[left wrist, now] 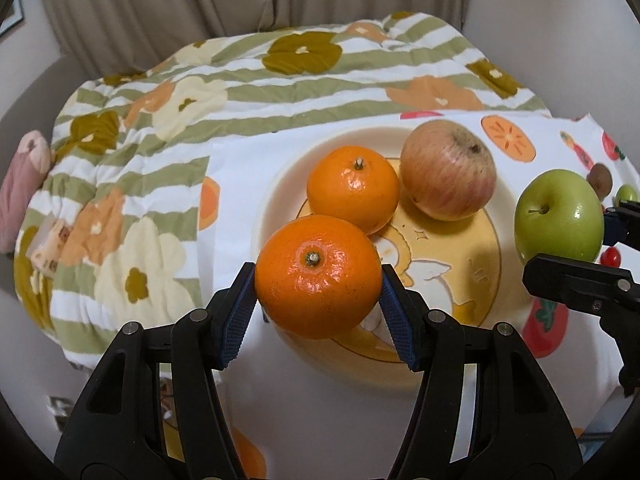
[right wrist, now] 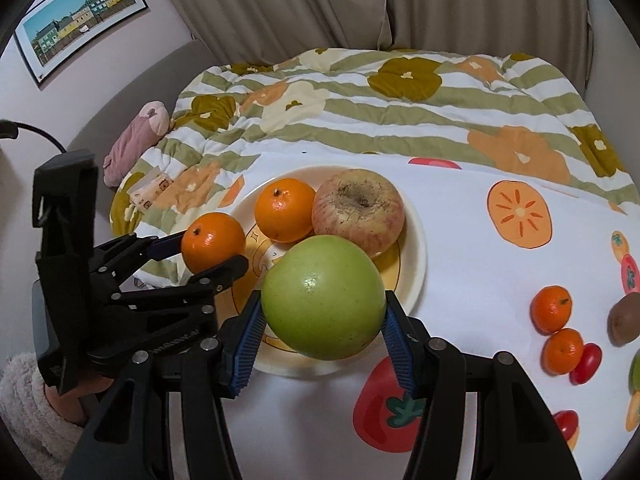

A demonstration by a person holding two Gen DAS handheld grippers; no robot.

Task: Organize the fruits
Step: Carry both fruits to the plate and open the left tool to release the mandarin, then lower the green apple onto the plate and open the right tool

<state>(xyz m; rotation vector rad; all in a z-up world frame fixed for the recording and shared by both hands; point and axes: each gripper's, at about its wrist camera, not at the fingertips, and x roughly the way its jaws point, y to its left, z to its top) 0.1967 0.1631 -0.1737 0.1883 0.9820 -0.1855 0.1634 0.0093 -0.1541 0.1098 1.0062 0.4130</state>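
My left gripper (left wrist: 319, 284) is shut on an orange (left wrist: 318, 276) and holds it over the near left rim of a cream plate (left wrist: 280, 188). On the plate lie a second orange (left wrist: 353, 189) and a red apple (left wrist: 448, 169). My right gripper (right wrist: 323, 312) is shut on a green apple (right wrist: 323, 297) over the plate's near edge (right wrist: 418, 248). In the right wrist view the left gripper (right wrist: 208, 252) with its orange (right wrist: 212, 242) is at the plate's left, and the plate's orange (right wrist: 285, 209) and red apple (right wrist: 359, 209) show behind.
A white fruit-print cloth (right wrist: 480, 240) covers the surface over a striped floral quilt (right wrist: 360, 108). Loose on the cloth at right: two small mandarins (right wrist: 551, 308), a kiwi (right wrist: 625, 318), cherry tomatoes (right wrist: 586, 363). A pink plush (right wrist: 134, 142) lies far left.
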